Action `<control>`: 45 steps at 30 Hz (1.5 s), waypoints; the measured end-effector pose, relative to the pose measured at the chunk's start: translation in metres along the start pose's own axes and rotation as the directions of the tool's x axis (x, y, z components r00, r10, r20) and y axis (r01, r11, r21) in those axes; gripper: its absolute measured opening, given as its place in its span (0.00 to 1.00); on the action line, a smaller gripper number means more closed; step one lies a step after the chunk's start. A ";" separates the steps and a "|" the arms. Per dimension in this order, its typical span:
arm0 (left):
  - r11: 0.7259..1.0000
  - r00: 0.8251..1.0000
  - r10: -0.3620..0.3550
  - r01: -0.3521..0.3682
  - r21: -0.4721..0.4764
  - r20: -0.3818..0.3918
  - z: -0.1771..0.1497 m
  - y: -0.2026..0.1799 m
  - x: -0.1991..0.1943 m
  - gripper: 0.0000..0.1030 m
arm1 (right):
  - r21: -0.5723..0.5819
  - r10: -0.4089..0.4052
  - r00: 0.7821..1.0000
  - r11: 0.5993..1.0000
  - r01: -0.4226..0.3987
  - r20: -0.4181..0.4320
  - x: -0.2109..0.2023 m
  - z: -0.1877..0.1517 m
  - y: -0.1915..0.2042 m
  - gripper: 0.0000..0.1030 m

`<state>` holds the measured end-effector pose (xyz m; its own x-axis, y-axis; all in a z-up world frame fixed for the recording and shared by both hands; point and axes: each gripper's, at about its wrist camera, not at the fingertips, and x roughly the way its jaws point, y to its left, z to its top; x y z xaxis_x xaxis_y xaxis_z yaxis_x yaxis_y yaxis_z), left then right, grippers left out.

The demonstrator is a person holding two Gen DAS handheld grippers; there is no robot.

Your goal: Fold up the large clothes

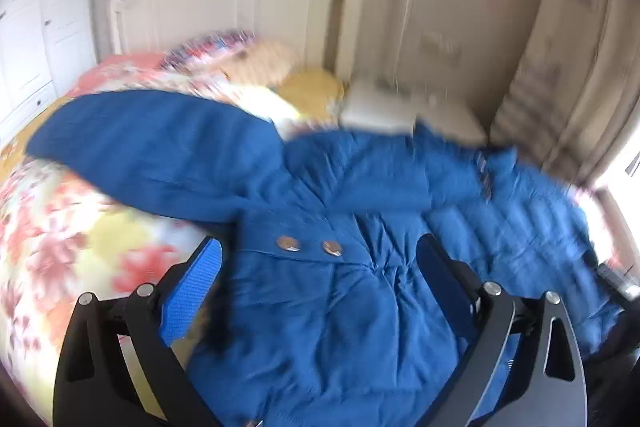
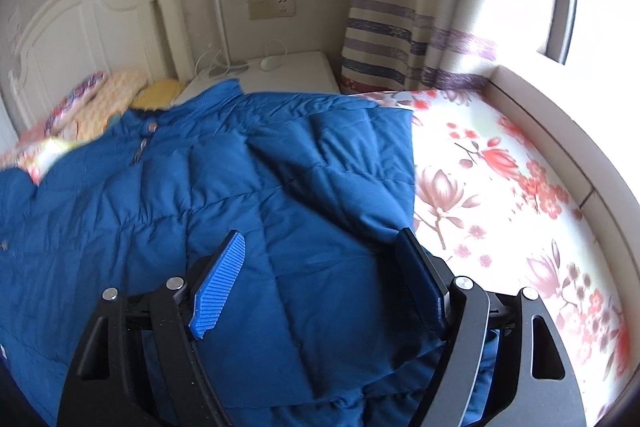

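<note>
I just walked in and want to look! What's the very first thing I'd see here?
The big blue puffy jacket spread over the bed grabs your eye first, one sleeve stretched out to the left in the left wrist view. Under it is a bedsheet with bright red and pink flowers. Both the left gripper and the right gripper hang over the jacket, jaws wide open.

A home bedroom: white headboard [image 2: 80,27], floral bedsheet [image 2: 500,187], bedside table [image 2: 292,71], striped curtain [image 2: 400,39].
</note>
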<state>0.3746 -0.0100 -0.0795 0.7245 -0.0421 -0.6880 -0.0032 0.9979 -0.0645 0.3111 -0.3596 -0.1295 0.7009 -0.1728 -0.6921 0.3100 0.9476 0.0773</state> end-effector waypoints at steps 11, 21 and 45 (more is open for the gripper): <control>0.986 0.997 -0.020 0.033 0.166 -0.076 -0.031 -0.032 0.053 0.98 | 0.179 0.054 0.982 0.980 -0.087 0.179 -0.038 0.005 -0.030 0.61; 0.989 0.995 -0.069 0.078 0.128 -0.072 -0.029 -0.026 0.044 0.98 | -0.096 0.083 0.987 0.991 -0.096 -0.137 0.061 0.066 0.045 0.69; 0.985 0.993 -0.093 0.102 0.137 -0.074 -0.029 -0.026 0.044 0.98 | -0.353 -0.066 0.993 0.935 0.026 -0.101 -0.027 -0.042 0.042 0.85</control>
<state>0.3861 -0.0393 -0.1290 0.6688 -0.1380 -0.7305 0.1654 0.9856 -0.0348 0.2788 -0.3035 -0.1378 0.6107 -0.2070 -0.7643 0.0813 0.9765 -0.1995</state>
